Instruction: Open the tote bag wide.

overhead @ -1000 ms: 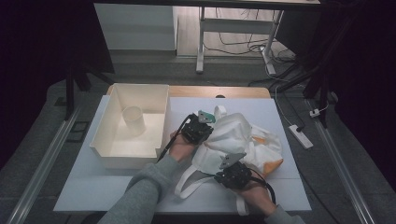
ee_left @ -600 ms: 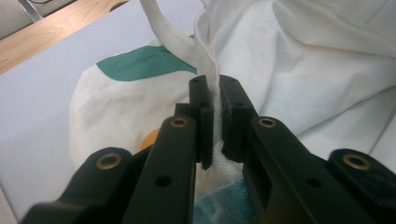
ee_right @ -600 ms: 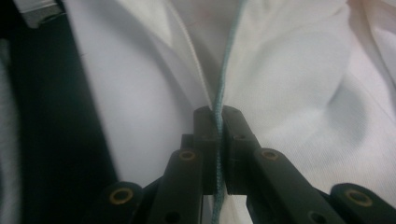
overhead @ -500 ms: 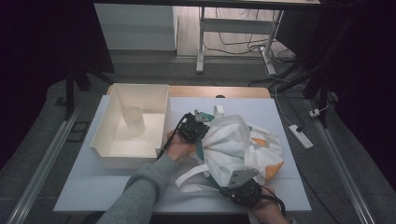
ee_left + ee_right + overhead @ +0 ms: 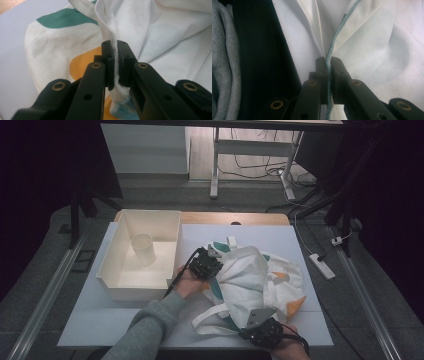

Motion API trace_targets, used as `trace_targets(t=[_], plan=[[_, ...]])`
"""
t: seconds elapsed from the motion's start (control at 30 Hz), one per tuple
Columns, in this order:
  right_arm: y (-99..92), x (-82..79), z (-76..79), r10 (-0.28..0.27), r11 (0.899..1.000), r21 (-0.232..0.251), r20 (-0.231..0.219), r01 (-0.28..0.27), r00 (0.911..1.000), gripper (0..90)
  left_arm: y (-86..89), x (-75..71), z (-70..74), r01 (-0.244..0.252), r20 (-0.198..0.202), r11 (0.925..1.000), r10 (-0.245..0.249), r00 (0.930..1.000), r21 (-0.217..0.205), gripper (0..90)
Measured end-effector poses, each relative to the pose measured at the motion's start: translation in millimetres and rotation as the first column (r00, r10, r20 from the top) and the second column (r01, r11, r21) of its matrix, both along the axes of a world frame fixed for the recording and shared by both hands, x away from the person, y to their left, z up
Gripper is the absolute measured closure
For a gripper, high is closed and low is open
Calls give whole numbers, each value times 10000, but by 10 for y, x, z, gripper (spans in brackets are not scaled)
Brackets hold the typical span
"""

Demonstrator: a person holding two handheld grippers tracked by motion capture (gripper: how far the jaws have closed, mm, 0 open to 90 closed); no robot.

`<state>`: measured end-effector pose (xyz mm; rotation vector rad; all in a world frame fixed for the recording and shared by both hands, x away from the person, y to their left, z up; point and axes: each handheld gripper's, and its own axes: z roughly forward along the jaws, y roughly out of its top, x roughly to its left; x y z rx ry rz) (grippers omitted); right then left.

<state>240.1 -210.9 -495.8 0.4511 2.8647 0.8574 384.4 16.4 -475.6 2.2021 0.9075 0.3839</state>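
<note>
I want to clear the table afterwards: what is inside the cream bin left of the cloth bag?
Inside the cream bin stands one pale cup, upright near the back, on an otherwise bare floor. The near wall hides the strip of floor just behind it.

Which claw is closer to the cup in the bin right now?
Left. The left claw, shut on the cloth bag, sits just right of the bin holding the cup. The right claw grips the bag's near edge, farther away.
</note>
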Motion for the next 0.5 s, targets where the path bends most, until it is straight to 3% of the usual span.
trace_targets(t=[0.1, 0.2, 0.27, 0.33, 0.4, 0.5], plan=[[-18, 15, 13, 13, 9997, 237, -92, -11, 10000, 814, 17, 4, -8, -68, 22, 10000, 68, 10000, -50, 850], [-77, 28, 141, 10, 9948, 1019, -117, 2, 9999, 623, 28, 1, -10, -38, 35, 10000, 38, 10000, -34, 849], [-140, 47, 292, -318, 9844, 1739, 262, 267, 9992, 558, 32, 2, -14, -44, 56, 10000, 44, 10000, -49, 849], [-178, 96, 435, -885, 9753, 2089, 730, 715, 9934, 528, 31, 4, -17, -39, 69, 10000, 39, 10000, -62, 848], [-168, 189, 512, -1371, 9743, 1945, 1108, 1138, 9843, 505, 31, 3, -16, -14, 86, 10000, 14, 10000, -42, 849], [-83, 446, 455, -1608, 9794, 1378, 877, 1479, 9831, 467, 39, 0, -13, -7, 62, 10000, 7, 10000, -59, 848]])
